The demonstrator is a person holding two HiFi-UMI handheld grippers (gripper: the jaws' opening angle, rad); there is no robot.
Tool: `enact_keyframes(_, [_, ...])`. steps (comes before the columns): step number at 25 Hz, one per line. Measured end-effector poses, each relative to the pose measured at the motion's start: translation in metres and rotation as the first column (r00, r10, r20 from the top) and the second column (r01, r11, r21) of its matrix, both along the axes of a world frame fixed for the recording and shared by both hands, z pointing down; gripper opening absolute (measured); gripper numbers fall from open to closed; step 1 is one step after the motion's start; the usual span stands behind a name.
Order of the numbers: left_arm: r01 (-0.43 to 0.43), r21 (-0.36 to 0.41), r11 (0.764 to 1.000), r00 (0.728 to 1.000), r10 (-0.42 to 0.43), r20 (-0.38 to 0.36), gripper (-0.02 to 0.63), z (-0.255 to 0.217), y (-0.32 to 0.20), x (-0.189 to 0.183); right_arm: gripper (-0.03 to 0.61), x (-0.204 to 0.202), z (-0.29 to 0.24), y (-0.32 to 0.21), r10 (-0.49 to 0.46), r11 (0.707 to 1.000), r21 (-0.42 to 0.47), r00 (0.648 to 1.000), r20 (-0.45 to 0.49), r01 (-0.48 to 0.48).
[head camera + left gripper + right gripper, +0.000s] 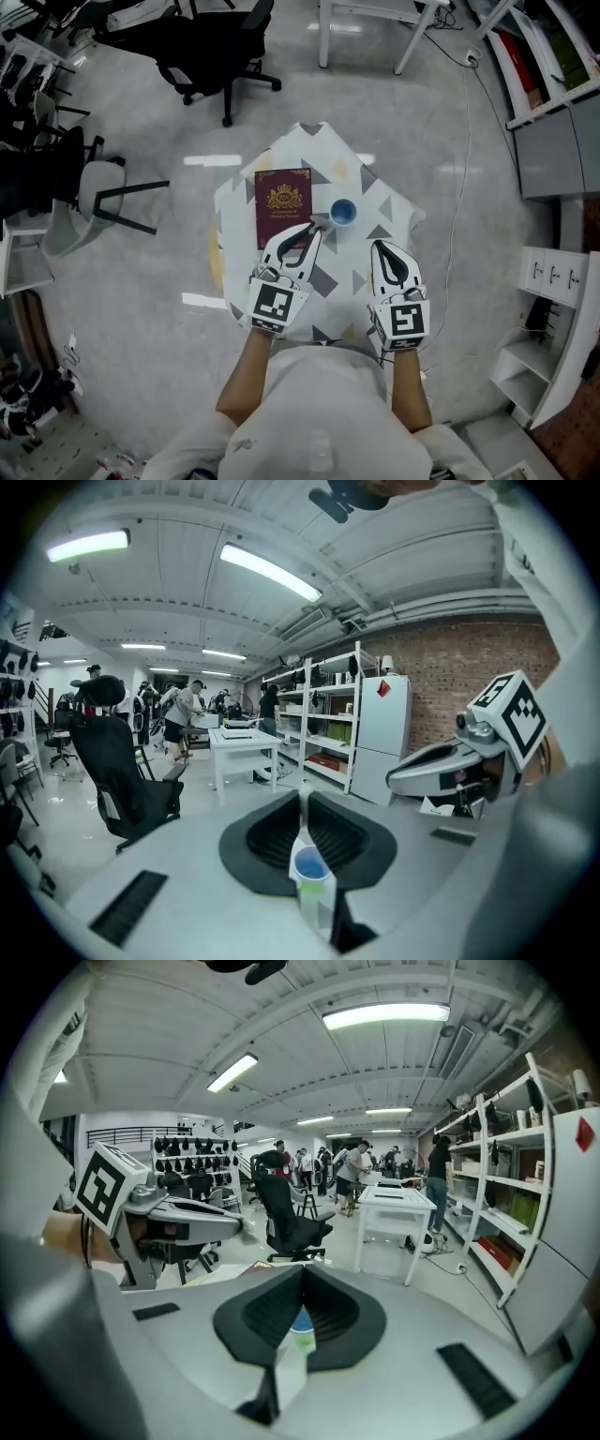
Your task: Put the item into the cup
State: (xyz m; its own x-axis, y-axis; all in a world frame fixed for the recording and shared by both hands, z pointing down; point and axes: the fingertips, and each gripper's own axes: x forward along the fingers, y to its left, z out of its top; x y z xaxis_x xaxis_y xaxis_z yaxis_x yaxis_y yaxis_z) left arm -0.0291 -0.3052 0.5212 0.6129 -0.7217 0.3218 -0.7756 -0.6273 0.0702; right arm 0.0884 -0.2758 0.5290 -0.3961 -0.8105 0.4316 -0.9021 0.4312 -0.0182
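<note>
Through the head view I saw my left gripper (313, 229) clenched on a small pale item (322, 222), just left of the blue cup (343, 213) near the table's (380, 187) middle, beside a maroon book (282, 202). My right gripper (381, 247) hung toward the near edge. The left gripper view showed jaws pinching the item (302, 810), with the cup (310, 865) beyond them. In the right gripper view the jaws were closed on nothing.

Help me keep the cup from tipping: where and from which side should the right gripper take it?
Probably best to take the cup by its outer wall just under the rim, coming in with the right gripper from the near right. It stands upright with its mouth open, and the left gripper holds the item at its left rim, so that side is taken.
</note>
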Motion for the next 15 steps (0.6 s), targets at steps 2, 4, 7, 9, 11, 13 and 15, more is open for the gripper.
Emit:
enact_keyframes(2, [0.01, -0.015, 1.0, 1.0, -0.01, 0.009, 0.035, 0.009, -0.003, 0.004, 0.006, 0.004, 0.008, -0.003, -0.011, 1.0, -0.011, 1.0, 0.001, 0.011])
enact_keyframes(4, [0.015, -0.027, 1.0, 1.0, -0.015, 0.021, 0.035, 0.016, -0.007, 0.007, 0.006, 0.008, 0.017, -0.004, -0.012, 0.999, -0.032, 1.0, 0.01, 0.013])
enact_keyframes(7, [0.024, -0.042, 0.999, 0.999, -0.022, 0.038, 0.035, 0.029, -0.012, 0.01, 0.006, 0.012, 0.027, -0.01, -0.023, 0.999, -0.042, 1.0, 0.015, 0.024])
enact_keyframes(9, [0.027, -0.051, 0.998, 0.998, -0.024, 0.052, 0.035, 0.037, -0.015, 0.012, 0.006, 0.012, 0.034, -0.014, -0.034, 0.998, -0.048, 0.999, 0.018, 0.035])
enact_keyframes(11, [0.029, -0.061, 0.998, 0.998, -0.025, 0.064, 0.035, 0.046, -0.017, 0.015, 0.006, 0.012, 0.042, -0.016, -0.045, 0.997, -0.06, 0.999, 0.024, 0.046])
enact_keyframes(13, [0.032, -0.074, 0.997, 0.997, -0.027, 0.068, 0.035, 0.053, -0.019, 0.017, 0.006, 0.011, 0.051, -0.016, -0.052, 0.995, -0.079, 0.998, 0.036, 0.055])
enact_keyframes(15, [0.038, -0.086, 0.996, 0.997, -0.032, 0.071, 0.035, 0.06, -0.021, 0.02, 0.006, 0.011, 0.059, -0.017, -0.057, 0.994, -0.094, 0.997, 0.048, 0.062])
